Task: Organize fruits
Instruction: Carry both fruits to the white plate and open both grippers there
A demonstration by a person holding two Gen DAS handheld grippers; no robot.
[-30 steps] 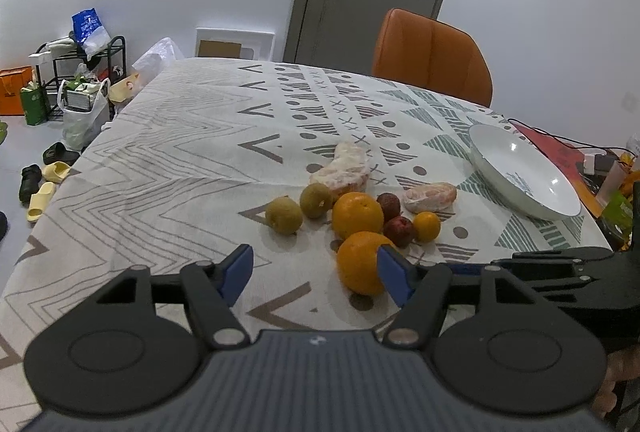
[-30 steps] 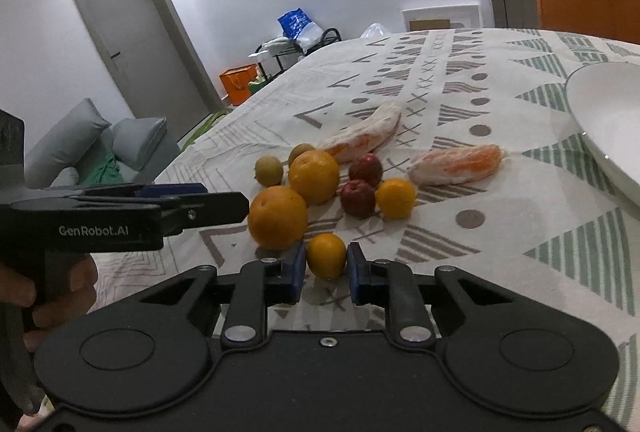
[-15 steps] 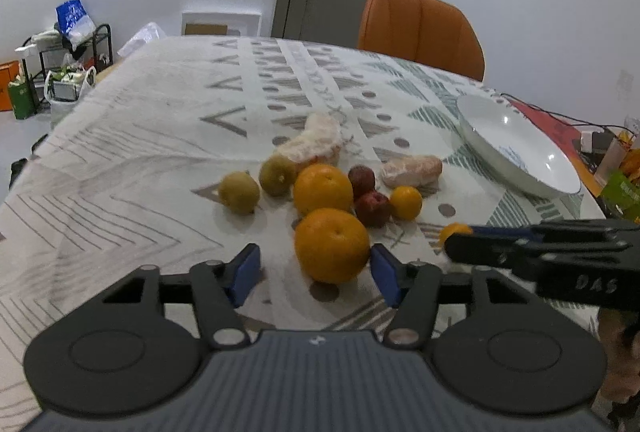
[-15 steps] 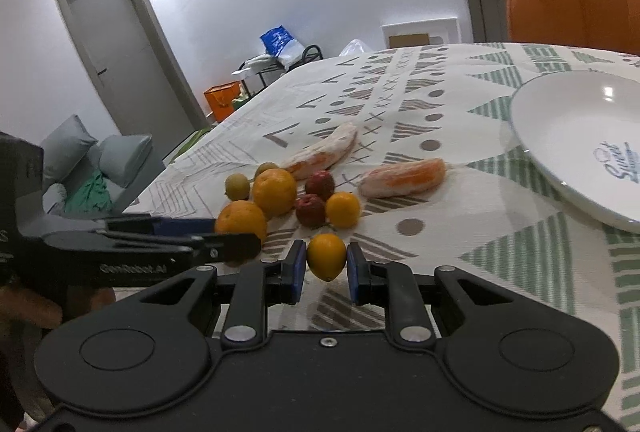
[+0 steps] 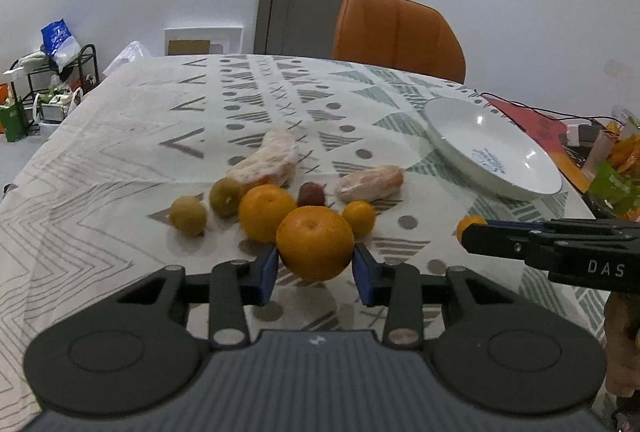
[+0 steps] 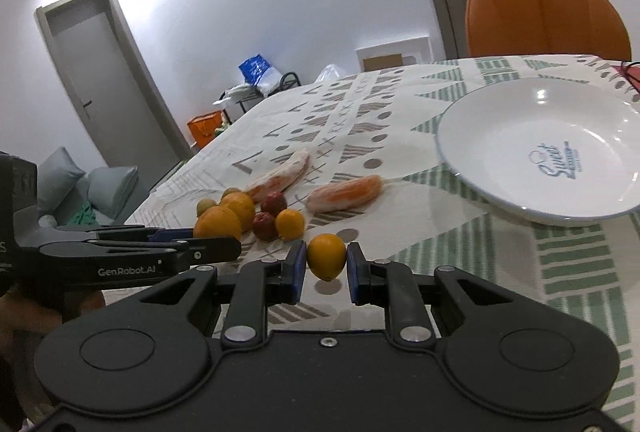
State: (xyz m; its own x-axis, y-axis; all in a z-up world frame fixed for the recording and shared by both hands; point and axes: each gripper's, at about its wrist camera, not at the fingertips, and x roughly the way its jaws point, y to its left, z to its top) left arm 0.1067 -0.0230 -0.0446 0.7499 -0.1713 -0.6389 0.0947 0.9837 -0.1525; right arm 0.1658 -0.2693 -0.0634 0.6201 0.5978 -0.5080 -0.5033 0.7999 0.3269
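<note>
A: Where's the fruit rn?

B: R gripper [image 6: 327,268] has its blue pads closed on a small round yellow-orange citrus [image 6: 326,256], held off the patterned tablecloth [image 6: 420,244], near the big white ceramic plate w/ blue rim [image 6: 452,160]. L gripper [image 5: 315,272] has its pads on both sides of a large round orange [image 5: 315,242], touching or nearly so. Can't tell if it's lifted or on the cloth.

A: Rest of the pile?

B: Just behind: second large orange [image 5: 267,212], another small citrus [image 5: 359,217], two dull green round fruits [image 5: 188,215], a dark red one [image 5: 311,194], two plastic-wrapped orange-pink pieces [image 5: 370,183]. Plate is empty.

A: Handling?

B: Guessing: big orange is heaviest, firm, and its waxy, curved peel could roll out unless pinched across the widest part. Small citrus is light w/ soft skin, so go gentle. Wrapped pieces look squishy and the film slippery; grab mid-length, low.

A: Risks?

B: Plate's fragile, so set fruit down, don't drop. Round stuff may roll off the shallow rim.
</note>
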